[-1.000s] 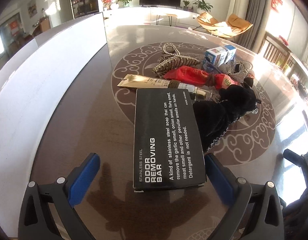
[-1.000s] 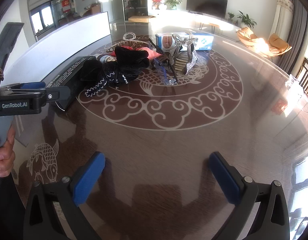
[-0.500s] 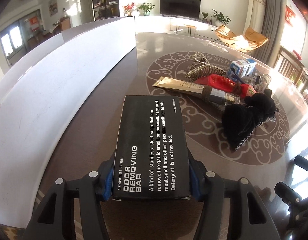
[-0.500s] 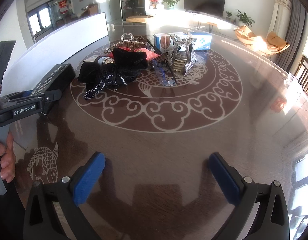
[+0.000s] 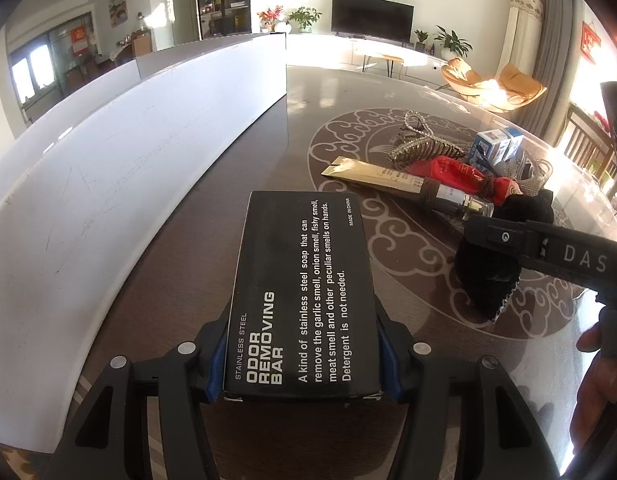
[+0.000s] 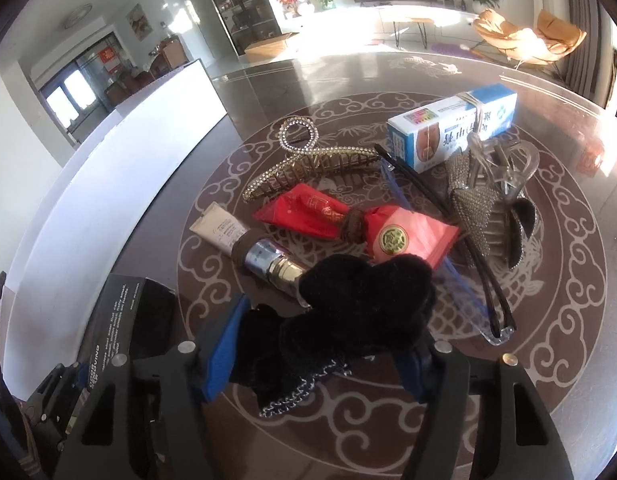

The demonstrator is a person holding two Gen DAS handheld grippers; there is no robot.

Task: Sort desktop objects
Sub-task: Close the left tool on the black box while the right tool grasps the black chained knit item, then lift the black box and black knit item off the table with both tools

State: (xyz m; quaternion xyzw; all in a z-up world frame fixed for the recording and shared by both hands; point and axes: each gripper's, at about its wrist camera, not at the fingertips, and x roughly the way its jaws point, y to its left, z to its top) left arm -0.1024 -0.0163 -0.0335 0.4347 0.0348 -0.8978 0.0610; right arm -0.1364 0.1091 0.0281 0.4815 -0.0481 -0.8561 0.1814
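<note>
A black box printed "ODOR REMOVING BAR" (image 5: 304,280) lies flat on the dark table, and my left gripper (image 5: 302,360) is shut on its near end, blue pads against both long sides. In the right wrist view the same box (image 6: 116,320) shows at lower left. My right gripper (image 6: 318,360) is closing its jaws on a black plush hair piece with a thin chain (image 6: 360,308), and the pads touch its sides. One of the right gripper's fingers (image 5: 508,236) crosses the left wrist view above that plush piece (image 5: 488,272).
A pile sits behind the plush piece: a cream tube with a gold cap (image 6: 244,240), a red packet (image 6: 308,212), a rhinestone claw clip (image 6: 308,168), a blue-white carton (image 6: 452,128), a glittery bow clip (image 6: 476,208). A tall white board (image 5: 108,184) runs along the table's left side. A hand (image 5: 600,368) shows at right.
The left gripper went from wide open around the box to shut on it. The right gripper moved up to the pile, and its jaws narrowed onto the black plush piece.
</note>
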